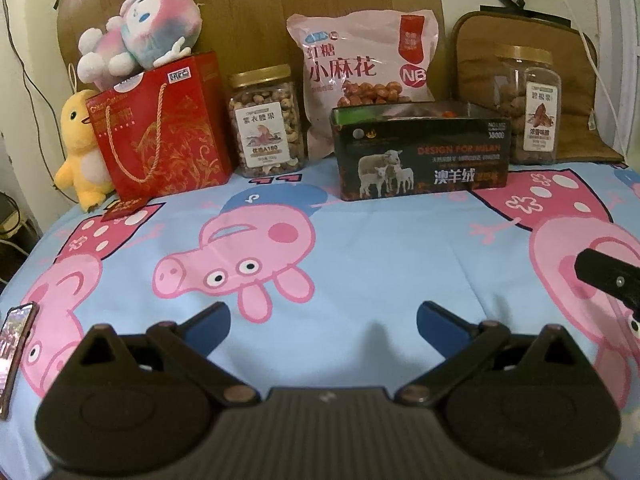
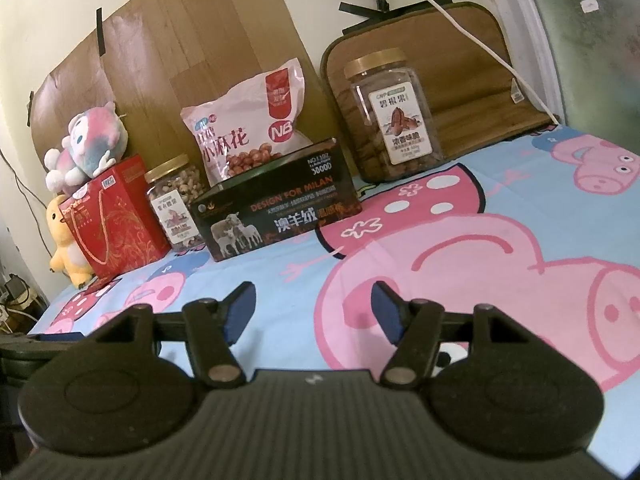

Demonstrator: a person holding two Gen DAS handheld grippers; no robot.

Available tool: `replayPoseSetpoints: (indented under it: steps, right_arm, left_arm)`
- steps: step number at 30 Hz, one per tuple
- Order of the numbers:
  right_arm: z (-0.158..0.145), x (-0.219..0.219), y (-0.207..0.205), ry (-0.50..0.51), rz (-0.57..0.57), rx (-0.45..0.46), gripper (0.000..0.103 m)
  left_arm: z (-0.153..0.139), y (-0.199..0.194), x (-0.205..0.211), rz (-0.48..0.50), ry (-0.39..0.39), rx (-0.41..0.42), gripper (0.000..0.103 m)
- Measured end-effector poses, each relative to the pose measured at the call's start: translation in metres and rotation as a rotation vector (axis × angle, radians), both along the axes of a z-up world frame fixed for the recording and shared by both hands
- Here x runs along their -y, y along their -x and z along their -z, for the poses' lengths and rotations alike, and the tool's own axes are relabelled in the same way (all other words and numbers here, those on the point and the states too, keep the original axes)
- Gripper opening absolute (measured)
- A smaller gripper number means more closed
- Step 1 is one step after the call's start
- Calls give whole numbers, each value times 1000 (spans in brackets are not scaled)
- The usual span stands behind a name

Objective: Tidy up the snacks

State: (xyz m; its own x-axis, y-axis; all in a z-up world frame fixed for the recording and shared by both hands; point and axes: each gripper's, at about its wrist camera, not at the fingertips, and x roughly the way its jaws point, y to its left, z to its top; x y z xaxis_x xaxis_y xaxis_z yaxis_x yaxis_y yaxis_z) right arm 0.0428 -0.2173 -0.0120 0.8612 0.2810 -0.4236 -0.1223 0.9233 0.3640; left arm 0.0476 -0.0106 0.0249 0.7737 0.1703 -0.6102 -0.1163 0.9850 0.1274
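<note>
Both my tongs hang low over the cartoon-pig sheet [image 1: 360, 248], nothing between the fingers. Left tongs [image 1: 324, 322] spread wide, blue pads apart. Right tongs [image 2: 312, 312] likewise spread, holding nothing; a black part of them shows at the right edge of the left view.

Snacks all stand in a row well ahead of both tongs, against the wooden board [image 1: 248, 8]. Straight ahead of the left tongs, slightly right: the dark box [image 1: 420, 156] printed with sheep, lid off, something reddish inside but too dim to name. Just behind it leans the pink snack bag [image 1: 364, 68]. Left of the bag, the small nut jar [image 1: 266, 120] with gold lid. Further left, the red gift bag [image 1: 160, 128], rope handle toward me, a pink-and-blue plush [image 1: 140, 32] on top, a yellow duck plush [image 1: 80, 148] beside it. Far right, the tall pecan jar [image 2: 392, 116] stands before a brown cushion [image 2: 460, 80].

A phone [image 1: 16, 352] lies on the sheet, left of the left tongs.
</note>
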Motion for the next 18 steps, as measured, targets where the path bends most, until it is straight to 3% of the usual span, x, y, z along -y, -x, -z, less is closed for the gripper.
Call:
replayPoseSetpoints:
  steps: [18]
  right_arm:
    - [-1,-1,2,-1,5,11,68]
  left_arm:
    - [-12,8,5,-24,-78,86,103]
